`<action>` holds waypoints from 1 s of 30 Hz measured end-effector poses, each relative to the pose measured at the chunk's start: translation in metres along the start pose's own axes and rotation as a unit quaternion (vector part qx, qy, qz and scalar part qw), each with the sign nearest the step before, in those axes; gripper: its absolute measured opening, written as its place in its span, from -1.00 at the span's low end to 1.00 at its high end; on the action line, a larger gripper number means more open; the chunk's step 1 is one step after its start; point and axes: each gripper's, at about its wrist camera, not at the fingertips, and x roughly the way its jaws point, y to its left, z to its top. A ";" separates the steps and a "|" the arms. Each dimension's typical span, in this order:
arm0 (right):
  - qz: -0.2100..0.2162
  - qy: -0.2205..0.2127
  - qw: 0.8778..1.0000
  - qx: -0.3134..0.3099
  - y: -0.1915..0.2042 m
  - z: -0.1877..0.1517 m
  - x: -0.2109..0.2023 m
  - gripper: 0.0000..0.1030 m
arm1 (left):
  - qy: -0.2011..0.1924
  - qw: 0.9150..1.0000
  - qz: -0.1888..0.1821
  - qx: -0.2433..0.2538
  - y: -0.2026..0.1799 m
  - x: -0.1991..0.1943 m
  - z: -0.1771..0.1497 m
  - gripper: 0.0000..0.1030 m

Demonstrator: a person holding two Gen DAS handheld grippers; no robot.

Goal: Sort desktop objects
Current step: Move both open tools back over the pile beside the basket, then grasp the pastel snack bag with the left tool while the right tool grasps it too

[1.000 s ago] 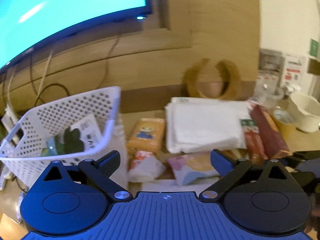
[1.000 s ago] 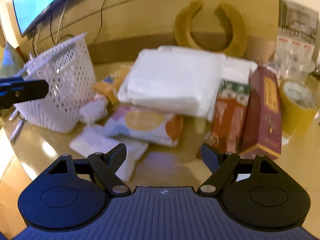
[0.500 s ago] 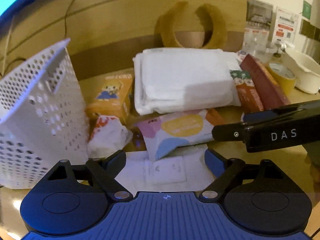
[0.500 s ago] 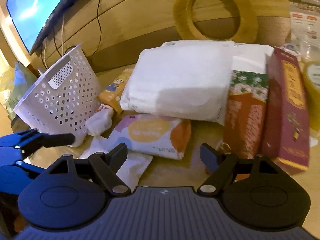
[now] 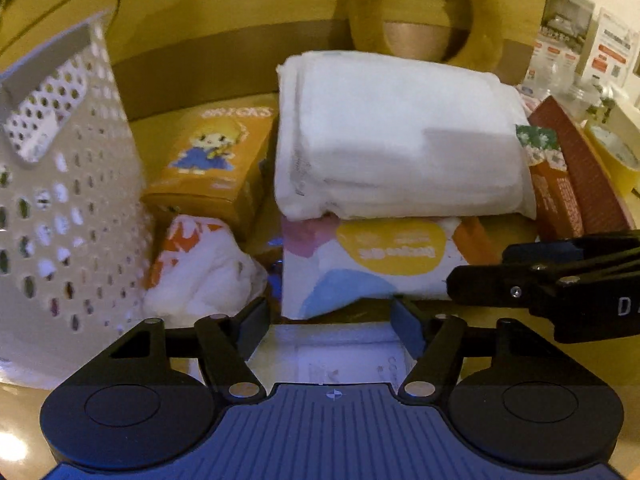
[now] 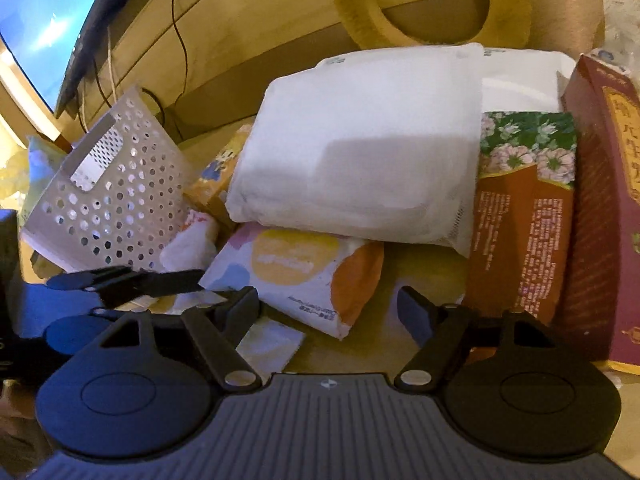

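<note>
Left wrist view is looking low over the desk, with the left gripper (image 5: 328,322) spread wide and holding nothing, its fingers sitting over a flat white paper packet (image 5: 344,354) lying on the desk. Just beyond the fingertips a pastel wipes pack (image 5: 372,264) is lying flat, and a big white soft bundle (image 5: 400,140) is resting partly on its far edge. To the left, a white perforated basket (image 5: 60,200) is standing right at the edge of the frame, with a crumpled white and orange wrapper (image 5: 200,268) sitting against its base and an orange cartoon box (image 5: 216,160) lying behind that. On the right, an orange flowered box (image 5: 554,196) and a dark red box (image 5: 588,172) are lying side by side next to the bundle. The right gripper (image 5: 560,284) is reaching in from the right edge, near the wipes pack's right end.

Right wrist view is showing the right gripper (image 6: 328,306) also spread wide and empty, hovering over the near corner of the wipes pack (image 6: 296,276). The white bundle (image 6: 360,152) is overlapping the pack's far side. The flowered box (image 6: 524,216) and dark red box (image 6: 600,216) are sitting to the right, touching each other. The basket (image 6: 112,200) is standing at the left, and one finger of the left gripper (image 6: 128,282) is crossing in front of it. The white packet (image 6: 272,344) is peeking out beneath the left finger of the right gripper.
</note>
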 end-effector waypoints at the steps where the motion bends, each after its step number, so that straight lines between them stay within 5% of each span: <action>1: 0.002 0.001 1.000 0.001 0.000 0.001 0.000 0.57 | 0.002 1.000 -0.001 -0.001 0.000 0.003 0.001 0.52; 14: 0.002 -0.008 1.000 0.019 -0.003 0.003 0.002 0.57 | -0.004 1.000 -0.005 0.006 0.008 -0.001 0.013 0.70; 20: 0.040 -0.009 0.994 0.104 -0.018 -0.004 -0.005 0.57 | -0.019 1.000 -0.012 0.005 0.014 -0.026 0.004 0.82; 23: 0.046 -0.013 0.992 0.121 -0.018 -0.003 -0.003 0.57 | -0.019 1.000 -0.003 0.016 0.009 -0.015 0.013 0.83; 30: 0.048 -0.009 0.991 0.124 -0.013 0.006 0.007 0.58 | -0.002 0.999 -0.047 -0.006 0.012 0.020 0.025 0.82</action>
